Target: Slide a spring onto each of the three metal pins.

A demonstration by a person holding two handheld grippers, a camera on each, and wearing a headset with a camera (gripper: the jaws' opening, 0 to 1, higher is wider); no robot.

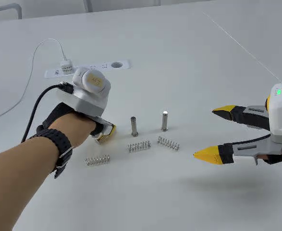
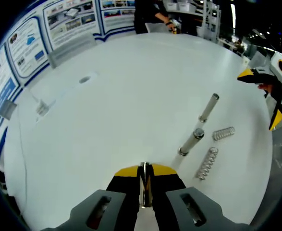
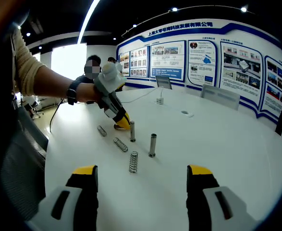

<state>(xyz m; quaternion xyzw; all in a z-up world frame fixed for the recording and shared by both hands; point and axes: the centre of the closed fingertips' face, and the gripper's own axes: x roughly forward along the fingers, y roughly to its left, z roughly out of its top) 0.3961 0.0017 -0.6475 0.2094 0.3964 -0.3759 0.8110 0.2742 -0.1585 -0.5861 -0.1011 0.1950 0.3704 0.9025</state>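
1. The held pin [image 2: 144, 188] sits pinched between the jaws of the left gripper [image 2: 144, 175], which are closed narrowly on it. In the left gripper view its long axis runs along the jaws. Only a short bright length shows, and the rest is buried between the yellow tips.
2. In the head view the left gripper [image 1: 105, 133] points down at the table [image 1: 189, 57], to the left of the other pins. The gripper body and the person's hand [image 1: 73, 126] cover the held pin there, so I cannot tell whether it touches the table.
3. The left pin [image 1: 134, 126] and the right pin [image 1: 165, 120] stand upright side by side, apart from each other, and both are bare.
4. Three springs lie flat just in front of the pins, long axes roughly across the head view. The left spring [image 1: 97, 160] is below the left gripper. The middle spring [image 1: 139, 146] is just before the left pin, and the right spring [image 1: 168, 143] is just before the right pin.
5. The right gripper [image 1: 213, 133] hangs above the table well to the right of the pins. Its jaws are spread wide with nothing between them.
6. A power strip [image 1: 88, 69] with a charger [image 1: 66, 65] lies beyond the pins. The charger's white cable [image 1: 32, 72] is cut off at the left edge.
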